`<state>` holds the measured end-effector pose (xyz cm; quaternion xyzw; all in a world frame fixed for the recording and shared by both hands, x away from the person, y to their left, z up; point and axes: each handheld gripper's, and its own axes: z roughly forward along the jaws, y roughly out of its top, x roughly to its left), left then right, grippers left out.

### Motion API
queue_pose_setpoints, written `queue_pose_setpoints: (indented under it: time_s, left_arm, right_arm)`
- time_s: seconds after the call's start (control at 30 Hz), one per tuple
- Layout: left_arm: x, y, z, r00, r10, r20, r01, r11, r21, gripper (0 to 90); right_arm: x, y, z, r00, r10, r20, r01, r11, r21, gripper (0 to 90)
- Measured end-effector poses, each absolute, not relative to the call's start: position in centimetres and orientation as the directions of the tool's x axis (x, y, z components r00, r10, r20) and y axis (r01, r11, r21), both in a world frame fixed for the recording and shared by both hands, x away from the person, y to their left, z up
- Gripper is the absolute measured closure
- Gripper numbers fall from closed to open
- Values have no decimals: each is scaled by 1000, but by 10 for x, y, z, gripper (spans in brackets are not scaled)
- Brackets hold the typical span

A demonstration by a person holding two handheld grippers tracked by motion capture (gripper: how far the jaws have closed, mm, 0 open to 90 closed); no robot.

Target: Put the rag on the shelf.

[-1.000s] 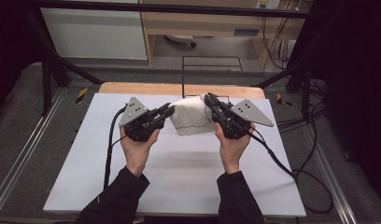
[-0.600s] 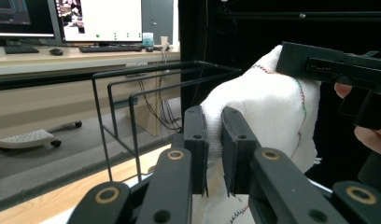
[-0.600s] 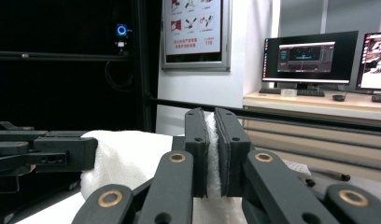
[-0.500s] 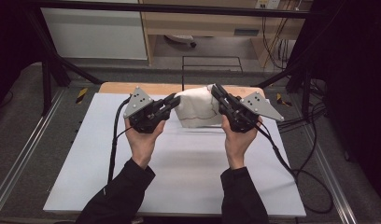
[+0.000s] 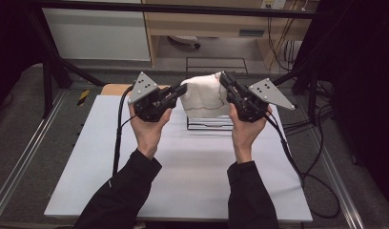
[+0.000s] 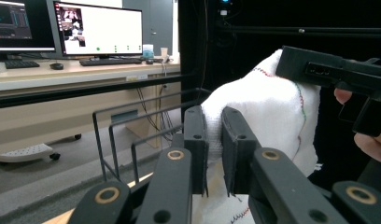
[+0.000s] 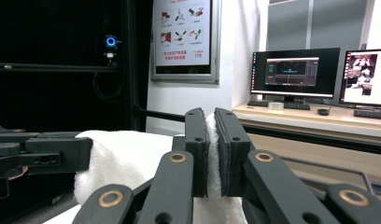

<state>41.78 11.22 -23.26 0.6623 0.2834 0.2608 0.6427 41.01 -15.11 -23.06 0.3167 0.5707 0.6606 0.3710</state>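
Both hands raised, palms inward: left tongs (image 5: 181,89) and right tongs (image 5: 224,78) pinch white towel (image 5: 204,98) above surface (image 5: 183,181).

Wire rack (image 5: 209,125) standing directly under the lifted towel (image 5: 204,95), blocking a straight descent. Bare mat (image 5: 183,176) left, right and nearer of the rack, free for passage.

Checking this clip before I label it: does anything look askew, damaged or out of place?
Nothing stands out. The white towel hangs between the left gripper and right gripper, each pinching an upper edge, above the wire rack on the table. It bunches a little, but no tear or stain shows.
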Motion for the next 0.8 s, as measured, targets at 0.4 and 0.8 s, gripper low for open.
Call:
queue_pose_setpoints:
  time_s: [0.4,0.8]
  left_arm:
    - [435,102,-206,708,706,-7,27,-18,999,813]
    - [452,92,-179,711,703,8,5,-16,1000,813]
  right_arm:
    - [425,-159,-211,-504,864,4,-154,-94,984,841]
    - [434,-168,-188,-490,872,-6,-179,-94,979,841]
